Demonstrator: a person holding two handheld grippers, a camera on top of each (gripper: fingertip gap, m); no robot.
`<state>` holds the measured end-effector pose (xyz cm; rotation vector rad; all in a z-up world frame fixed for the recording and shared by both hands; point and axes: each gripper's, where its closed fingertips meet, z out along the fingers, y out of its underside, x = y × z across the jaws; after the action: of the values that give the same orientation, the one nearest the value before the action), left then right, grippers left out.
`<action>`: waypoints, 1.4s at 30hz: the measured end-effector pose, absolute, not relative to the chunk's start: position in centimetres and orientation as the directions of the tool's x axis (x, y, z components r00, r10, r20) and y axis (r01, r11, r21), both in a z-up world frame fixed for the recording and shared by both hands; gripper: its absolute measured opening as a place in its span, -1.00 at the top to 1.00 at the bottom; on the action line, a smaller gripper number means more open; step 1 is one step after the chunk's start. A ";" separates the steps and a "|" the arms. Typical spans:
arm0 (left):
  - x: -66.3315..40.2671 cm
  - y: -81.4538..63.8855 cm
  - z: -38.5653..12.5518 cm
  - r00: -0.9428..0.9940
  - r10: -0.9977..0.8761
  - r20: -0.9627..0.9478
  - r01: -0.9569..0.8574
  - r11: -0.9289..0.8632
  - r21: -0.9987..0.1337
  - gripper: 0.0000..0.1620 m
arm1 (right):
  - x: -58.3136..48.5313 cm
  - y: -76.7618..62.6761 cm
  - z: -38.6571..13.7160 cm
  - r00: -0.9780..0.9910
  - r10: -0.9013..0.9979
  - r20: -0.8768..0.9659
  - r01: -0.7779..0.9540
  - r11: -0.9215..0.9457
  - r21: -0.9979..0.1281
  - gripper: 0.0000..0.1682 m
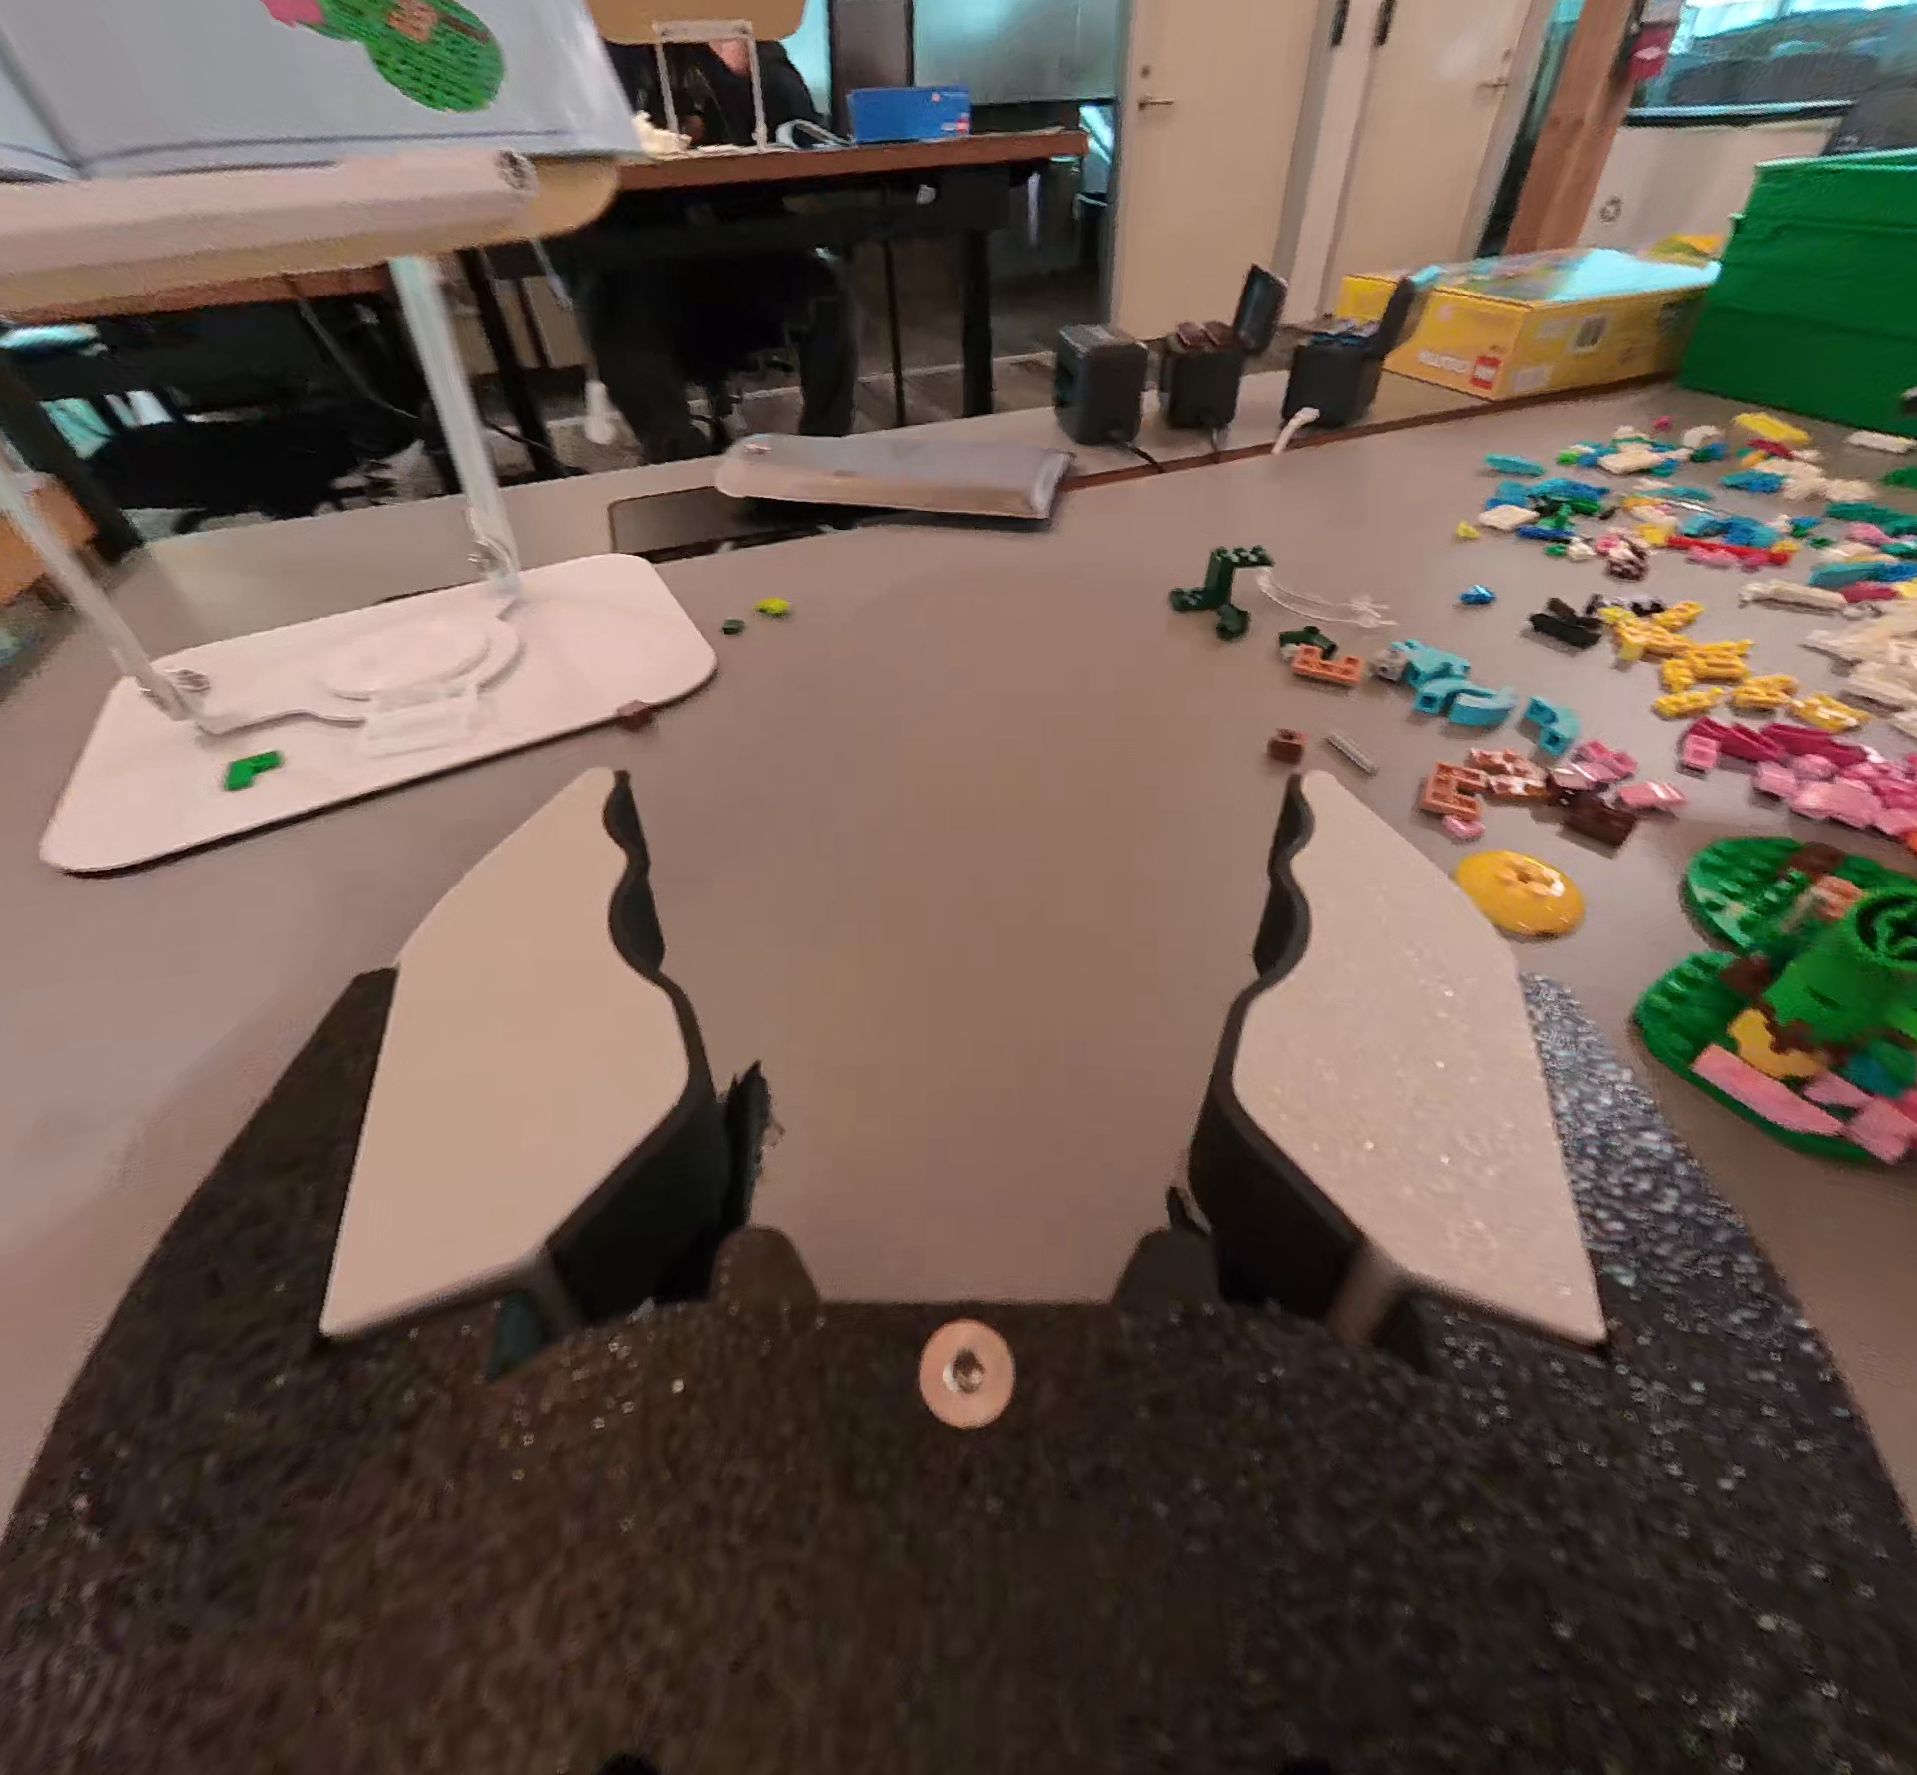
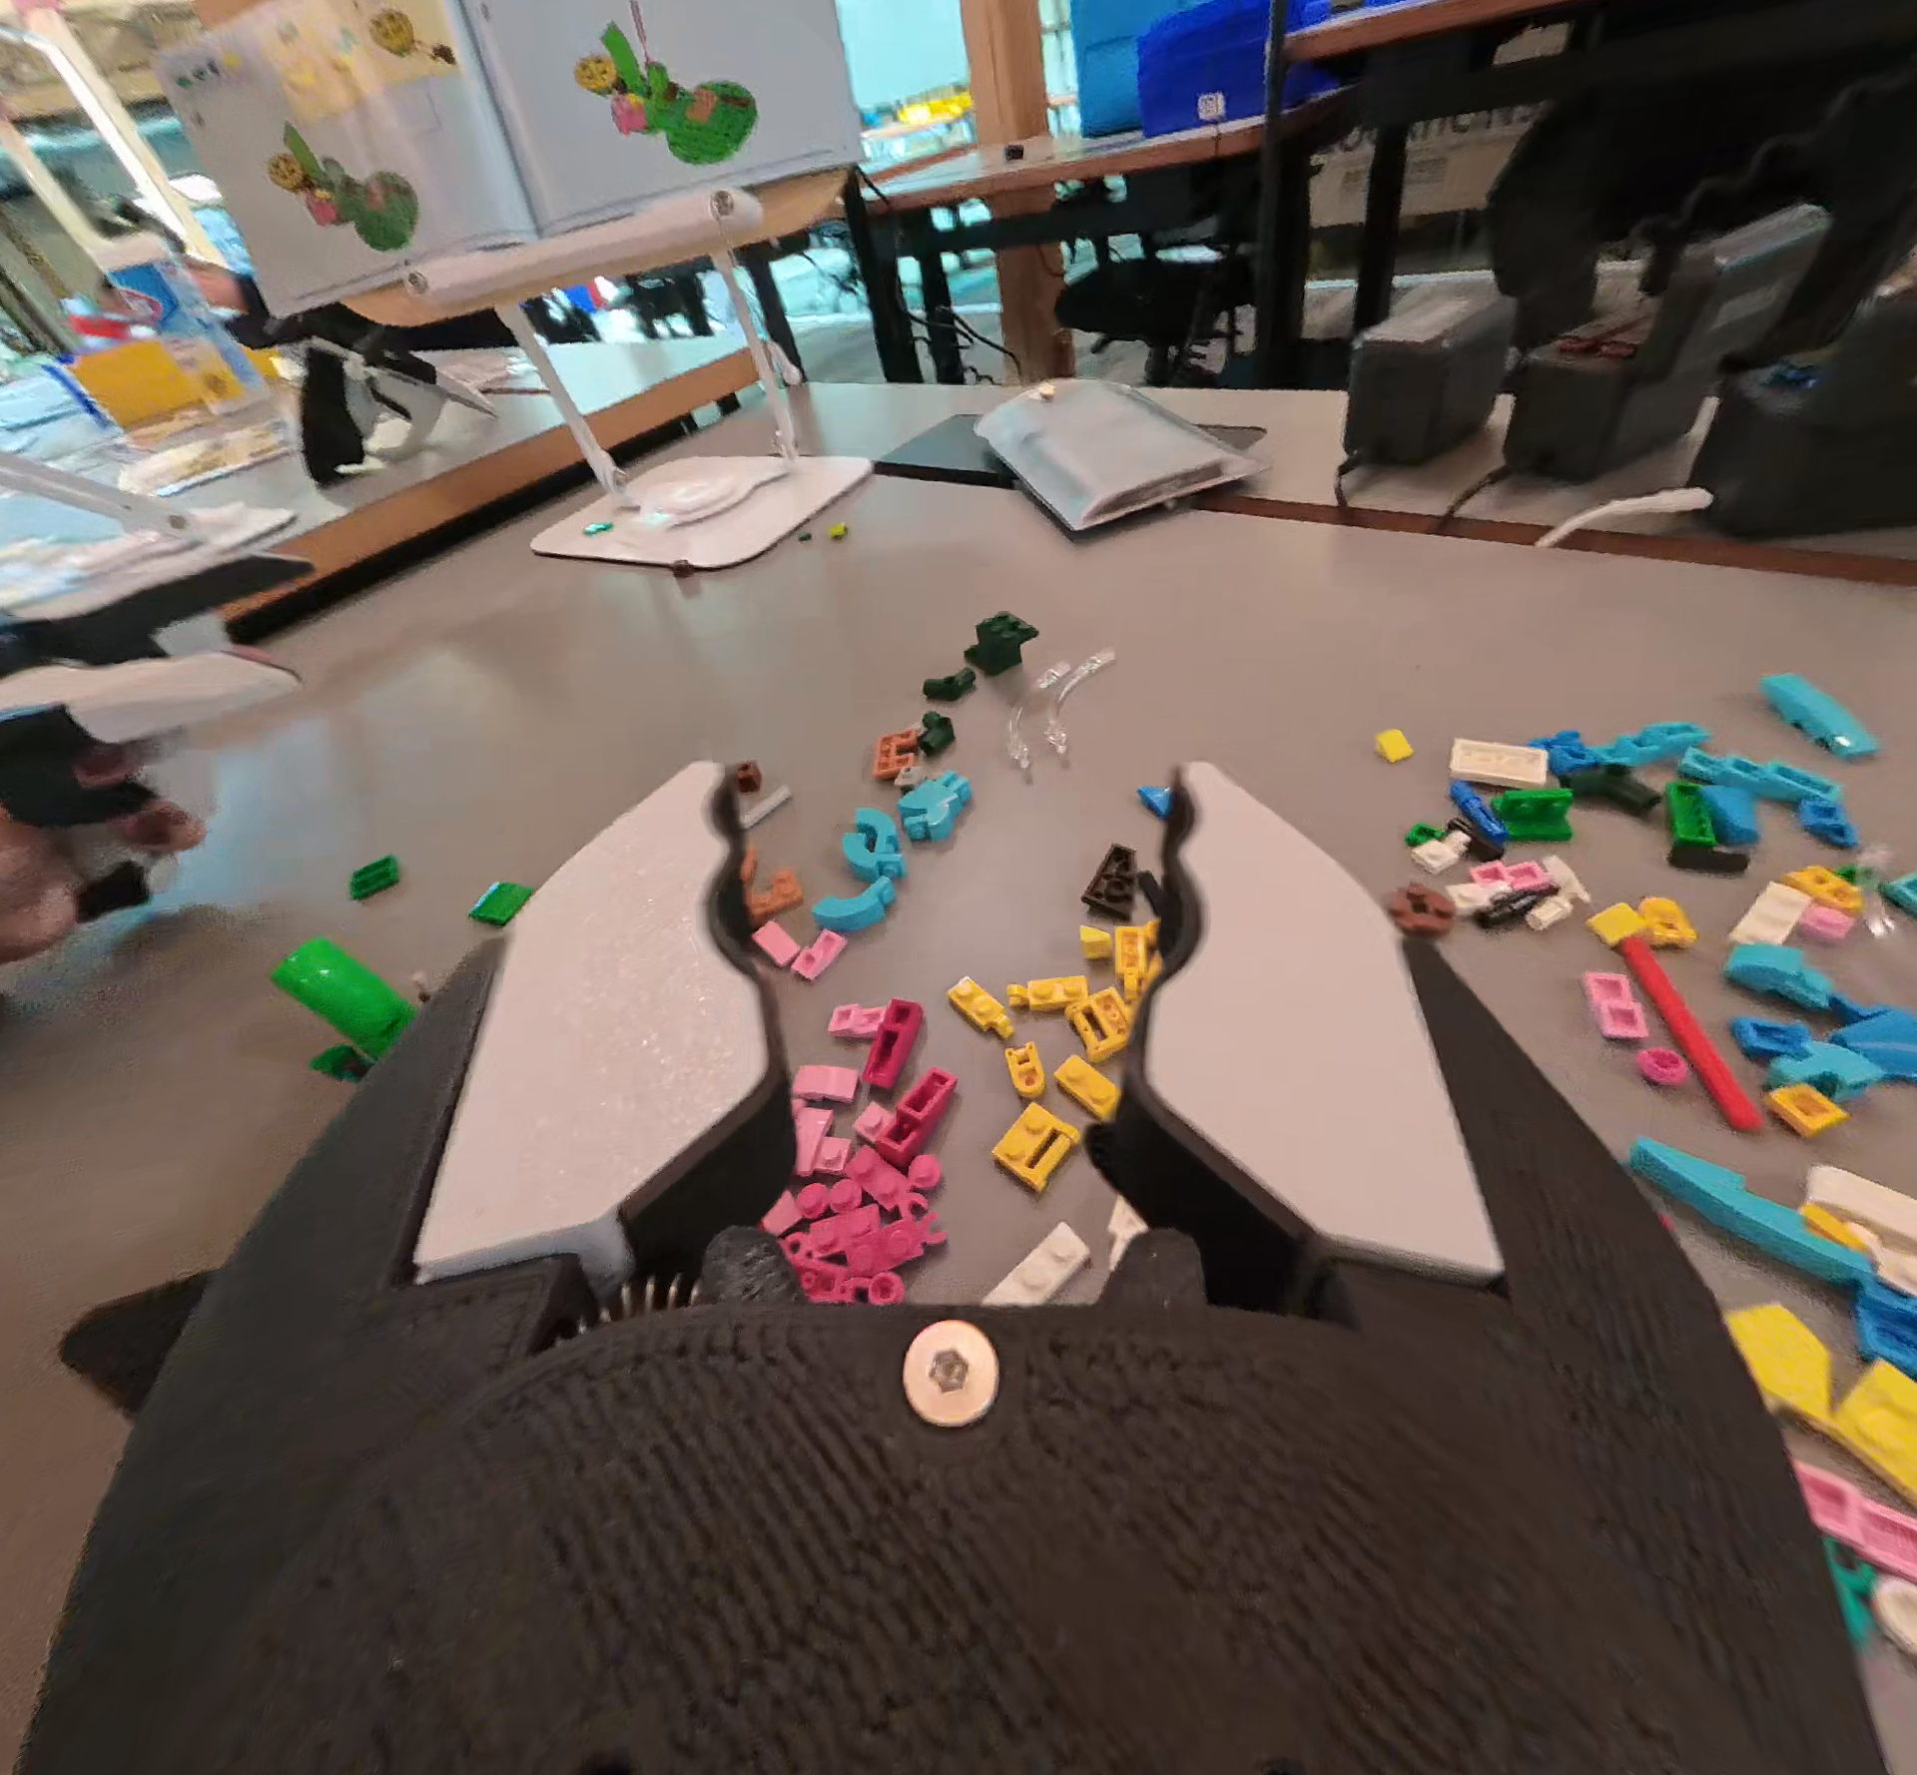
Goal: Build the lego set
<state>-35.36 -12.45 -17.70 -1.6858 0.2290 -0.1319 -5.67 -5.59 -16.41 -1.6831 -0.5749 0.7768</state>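
Observation:
My left gripper (image 1: pixel 954 781) is open and empty above bare grey table. The part-built green model (image 1: pixel 1805 999), with pink and yellow pieces on round green plates, lies at the right edge of the left wrist view, with a yellow dish (image 1: pixel 1520 892) beside it. My right gripper (image 2: pixel 949 776) is open and empty, low over sorted loose pieces: pink ones (image 2: pixel 882 1165), yellow ones (image 2: pixel 1068 1030) and light blue curved ones (image 2: pixel 882 854). The other gripper (image 2: pixel 135 678) shows at the left edge of the right wrist view, held in a hand.
An open instruction booklet (image 2: pixel 519 97) rests on a white stand (image 2: pixel 716 501) at the back left. A clear bag (image 2: pixel 1115 449), grey chargers (image 1: pixel 1214 366), a yellow box (image 1: pixel 1525 315) and a green bin (image 1: pixel 1826 273) line the far side. A green cylinder (image 2: pixel 342 994) lies left.

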 end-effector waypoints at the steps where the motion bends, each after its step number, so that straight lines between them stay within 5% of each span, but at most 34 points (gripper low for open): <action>1: -34.8 -12.4 -18.0 0.968 -0.247 -0.039 -0.070 -0.119 -0.990 -0.40 | -5.7 -6.0 -16.1 0.640 0.744 -0.195 -0.037 -0.224 -0.974 0.28; 3: -33.9 -12.4 -17.9 0.959 -0.282 -0.016 -0.049 -0.109 -0.993 -0.38 | -5.6 -6.7 -15.3 0.604 0.780 -0.164 -0.055 -0.164 -0.985 0.76; 5: -33.5 -12.8 -17.4 0.959 -0.281 -0.041 -0.061 -0.063 -0.996 -0.33 | -5.9 -7.4 -14.7 0.580 0.804 -0.129 -0.056 -0.119 -0.991 1.00; 17: -26.6 -15.8 -16.3 0.799 -0.597 -0.069 -0.052 0.046 -0.998 0.18 | -10.9 -14.0 -14.2 0.271 0.945 0.181 0.033 0.179 -0.983 1.00; 19: -25.6 -16.5 -16.0 0.737 -0.676 -0.007 0.008 0.019 -1.000 0.51 | -11.0 -14.2 -14.2 0.258 0.949 0.181 0.031 0.179 -0.983 1.00; 21: -25.2 -16.7 -15.6 0.726 -0.688 0.000 0.032 0.035 -0.999 0.58 | -11.0 -14.3 -14.1 0.253 0.950 0.186 0.027 0.185 -0.982 1.00; 24: -25.5 -16.2 -15.3 0.783 -0.621 -0.046 0.001 0.075 -0.997 1.00 | -10.8 -14.4 -13.9 0.253 0.950 0.185 0.012 0.188 -0.982 1.00; 27: -25.7 -16.0 -13.9 0.831 -0.556 0.013 0.087 0.107 -0.990 1.00 | -10.3 -12.7 -13.6 0.374 0.911 0.175 0.006 0.186 -0.982 1.00; 34: -30.2 -14.5 -14.2 0.983 -0.165 -0.074 -0.052 0.135 -0.990 1.00 | -5.1 -6.4 -14.7 0.808 0.575 0.128 0.091 0.094 -0.991 1.00; 42: -29.6 -14.9 -15.4 0.962 -0.229 -0.152 -0.124 0.133 -0.983 1.00 | -5.0 -6.3 -14.8 0.847 0.509 0.151 0.123 0.088 -0.988 1.00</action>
<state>-29.64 -14.87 -15.37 -1.4423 0.2940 -0.0775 -4.97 -6.30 -14.76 -1.4737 -0.5331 0.3081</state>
